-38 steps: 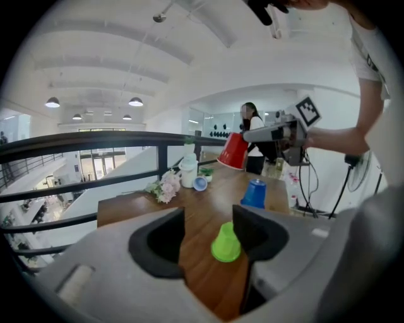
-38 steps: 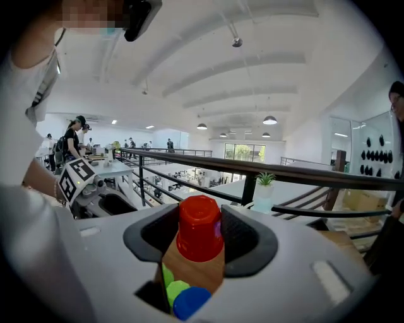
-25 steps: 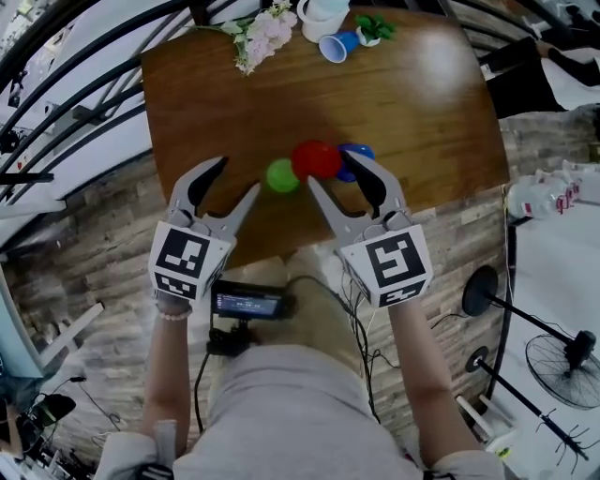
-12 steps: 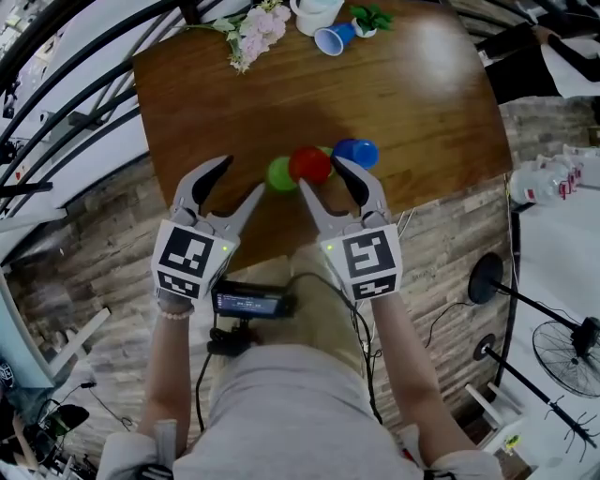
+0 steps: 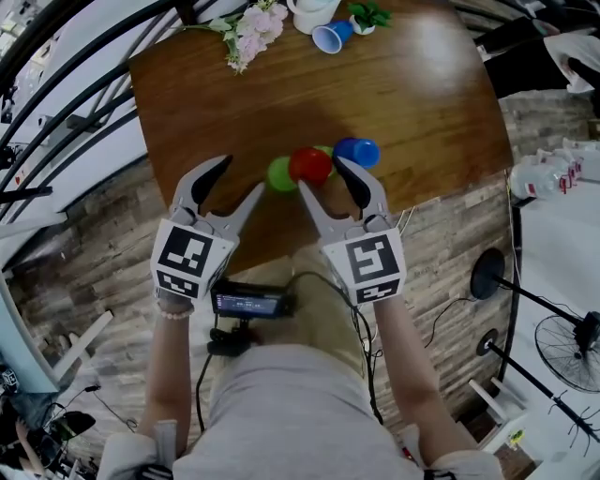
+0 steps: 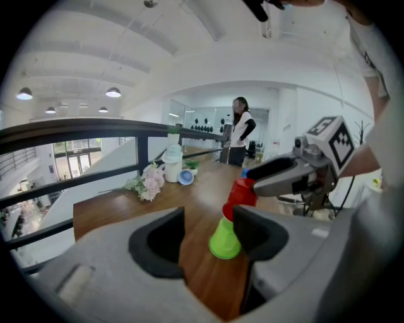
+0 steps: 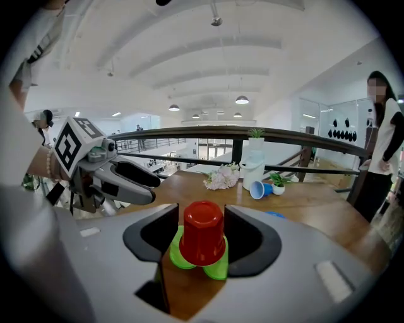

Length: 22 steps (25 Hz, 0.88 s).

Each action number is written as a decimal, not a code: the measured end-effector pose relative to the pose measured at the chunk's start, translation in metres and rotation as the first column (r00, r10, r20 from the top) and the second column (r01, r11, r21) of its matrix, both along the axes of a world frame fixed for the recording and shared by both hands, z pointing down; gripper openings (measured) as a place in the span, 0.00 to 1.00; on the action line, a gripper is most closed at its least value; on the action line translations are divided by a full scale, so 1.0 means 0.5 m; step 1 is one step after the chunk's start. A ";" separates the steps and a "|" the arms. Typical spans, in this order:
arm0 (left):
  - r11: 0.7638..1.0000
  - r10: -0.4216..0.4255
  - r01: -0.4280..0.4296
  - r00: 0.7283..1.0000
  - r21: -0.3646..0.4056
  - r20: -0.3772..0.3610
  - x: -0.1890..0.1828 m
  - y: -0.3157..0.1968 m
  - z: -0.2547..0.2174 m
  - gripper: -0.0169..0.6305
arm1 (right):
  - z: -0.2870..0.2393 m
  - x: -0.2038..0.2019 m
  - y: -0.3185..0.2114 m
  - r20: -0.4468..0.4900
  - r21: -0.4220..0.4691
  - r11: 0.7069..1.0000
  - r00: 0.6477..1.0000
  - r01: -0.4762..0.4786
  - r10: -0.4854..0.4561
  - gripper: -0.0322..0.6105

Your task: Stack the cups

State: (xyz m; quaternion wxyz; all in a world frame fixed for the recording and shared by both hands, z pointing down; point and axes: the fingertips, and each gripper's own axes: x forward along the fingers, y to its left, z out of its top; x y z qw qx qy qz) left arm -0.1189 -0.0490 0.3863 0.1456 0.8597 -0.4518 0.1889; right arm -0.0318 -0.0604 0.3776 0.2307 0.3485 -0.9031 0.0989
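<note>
**Surroundings, near to far.** Small screen device (image 5: 246, 303) at wearer's waist, w/ cables hanging below it. Tabletop (image 5: 422, 103) is wood; its near edge lies under both tools.

Cup cluster at near edge:
- Green cup (image 5: 279, 175) is inverted and stands on tabletop btwn the two tools.
- Red cup (image 5: 309, 164) is just right of it.
- Second green cup (image 5: 325, 150) is mostly hidden behind red.
- Blue cup (image 5: 357, 152) is next over, close beside outer finger of right hand-held gripper (image 5: 323, 175).

Far edge holds flowers (image 5: 248, 33), white jug (image 5: 314, 11), tipped blue cup (image 5: 330, 39) lying on its side, and potted plant (image 5: 368, 17). Railing runs behind. Person (image 6: 240, 129) stands in bkgd.

**Obstructions.** Green cup sits just off inner finger of left hand-held gripper (image 5: 234, 178).

**Pose.**
- Left hand-held gripper: angled fwd and down, marker cube facing up. It is released, jaws apart, nothing btwn pads. Green cup (image 6: 224, 238) shows ahead, past the right-hand jaw.
- Right hand-held gripper (image 7: 203, 233): same fwd-down angle. It is grasping red cup (image 7: 203, 232), pads against both sides. Cup is inverted and sits higher than the green cups, w/ green showing beneath it on both sides. Cannot tell if it is seated on one.
</note>
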 end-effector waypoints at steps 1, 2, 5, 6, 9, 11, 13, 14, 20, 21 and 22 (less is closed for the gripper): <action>1.000 0.000 0.000 1.000 0.001 -0.001 0.000 0.000 0.001 0.39 | -0.011 0.001 0.003 0.015 0.004 1.000 1.000 -0.006 0.006 0.38; 1.000 -0.001 0.001 1.000 0.001 -0.002 -0.001 0.000 0.000 0.39 | -0.028 0.004 0.006 0.032 0.012 1.000 0.999 -0.013 0.012 0.38; 1.000 -0.014 0.014 1.000 0.002 -0.008 -0.004 -0.003 -0.004 0.39 | -0.091 0.031 -0.002 0.055 0.074 0.997 0.998 -0.013 0.009 0.38; 1.000 -0.022 0.022 1.000 0.003 -0.010 -0.006 -0.006 -0.005 0.39 | -0.110 0.043 -0.013 0.059 0.092 0.996 0.998 -0.013 0.008 0.38; 0.999 -0.053 0.053 0.999 -0.002 -0.009 -0.011 -0.013 -0.003 0.39 | -0.147 0.091 -0.066 0.084 0.115 0.993 0.996 -0.024 0.015 0.38; 0.997 -0.082 0.082 0.997 0.000 -0.008 -0.016 -0.020 -0.004 0.39 | -0.152 0.124 -0.115 0.099 0.109 0.993 0.995 -0.035 0.024 0.38; 0.993 -0.120 0.120 0.993 0.008 -0.008 -0.021 -0.031 -0.009 0.39 | -0.146 0.153 -0.170 0.097 0.093 0.995 0.995 -0.035 0.026 0.38; 0.990 -0.141 0.141 0.990 0.010 -0.008 -0.024 -0.036 -0.011 0.39 | -0.139 0.165 -0.199 0.092 0.079 0.996 0.995 -0.033 0.026 0.38; 0.964 -0.266 0.266 0.964 0.009 -0.003 -0.040 -0.056 -0.018 0.39 | -0.074 0.182 -0.359 0.064 0.009 1.000 0.998 0.008 -0.009 0.38; 0.958 -0.286 0.286 0.958 0.009 -0.004 -0.044 -0.059 -0.019 0.39 | -0.061 0.176 -0.381 0.048 0.008 1.000 0.999 0.026 -0.026 0.38; 0.952 -0.305 0.305 0.952 0.008 -0.006 -0.047 -0.061 -0.019 0.39 | -0.047 0.168 -0.400 0.033 0.005 0.999 0.998 0.044 -0.044 0.38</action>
